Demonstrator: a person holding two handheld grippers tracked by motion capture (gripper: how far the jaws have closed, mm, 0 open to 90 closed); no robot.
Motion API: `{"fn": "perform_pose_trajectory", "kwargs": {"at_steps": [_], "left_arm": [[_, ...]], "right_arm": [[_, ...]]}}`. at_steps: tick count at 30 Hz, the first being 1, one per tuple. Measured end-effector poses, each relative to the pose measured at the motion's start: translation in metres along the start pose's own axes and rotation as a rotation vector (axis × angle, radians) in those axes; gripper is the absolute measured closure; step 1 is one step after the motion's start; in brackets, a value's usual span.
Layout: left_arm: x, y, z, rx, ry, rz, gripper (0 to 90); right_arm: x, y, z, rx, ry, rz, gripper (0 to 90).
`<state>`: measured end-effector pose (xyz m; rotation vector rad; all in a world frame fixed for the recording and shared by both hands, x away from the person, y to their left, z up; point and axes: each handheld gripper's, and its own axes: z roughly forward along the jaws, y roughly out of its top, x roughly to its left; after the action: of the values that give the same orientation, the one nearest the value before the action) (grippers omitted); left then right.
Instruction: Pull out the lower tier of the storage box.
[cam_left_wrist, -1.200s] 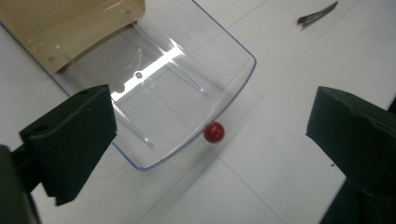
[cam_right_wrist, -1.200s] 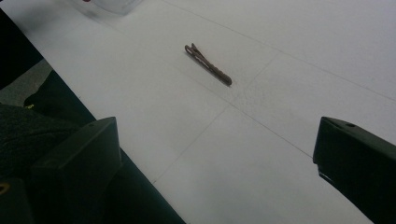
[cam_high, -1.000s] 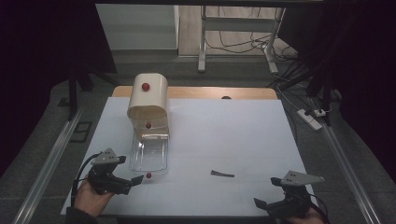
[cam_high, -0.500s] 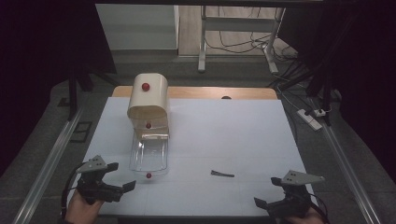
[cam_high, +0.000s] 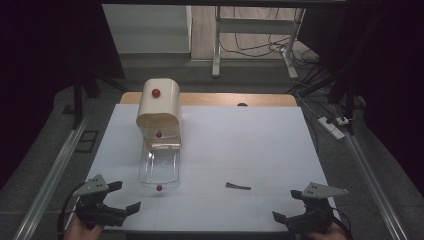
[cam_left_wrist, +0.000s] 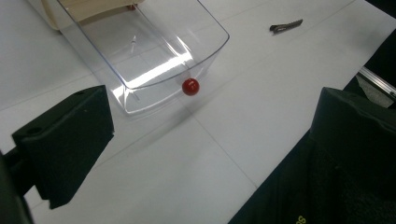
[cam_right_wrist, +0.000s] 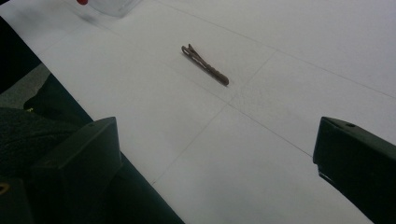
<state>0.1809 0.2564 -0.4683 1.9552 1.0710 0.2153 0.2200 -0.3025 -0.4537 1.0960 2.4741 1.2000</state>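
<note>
The left gripper (cam_high: 112, 202) rests at the near left edge of the white worktop (cam_high: 260, 145), its fingers (cam_left_wrist: 65, 140) wide apart and holding nothing. Just ahead, the clear drawer (cam_high: 159, 167) with a red knob (cam_high: 159, 188) is pulled out of the cream box (cam_high: 159, 107), likely so something can go in. The hair clip (cam_high: 238, 186) lies flat, between the drawer and the right gripper (cam_high: 300, 215), whose fingers are wide too. The box's inside is hard to see.
</note>
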Motion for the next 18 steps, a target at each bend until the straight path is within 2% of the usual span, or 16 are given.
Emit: {"fn": "perform_pose_trajectory", "kwargs": {"at_steps": [18], "left_arm": [[-0.005, -0.018, -0.018, -0.003, 0.022, -0.008, 0.0]], "right_arm": [[0.000, 0.000, 0.000, -0.003, -0.013, 0.008, 0.2]]}}
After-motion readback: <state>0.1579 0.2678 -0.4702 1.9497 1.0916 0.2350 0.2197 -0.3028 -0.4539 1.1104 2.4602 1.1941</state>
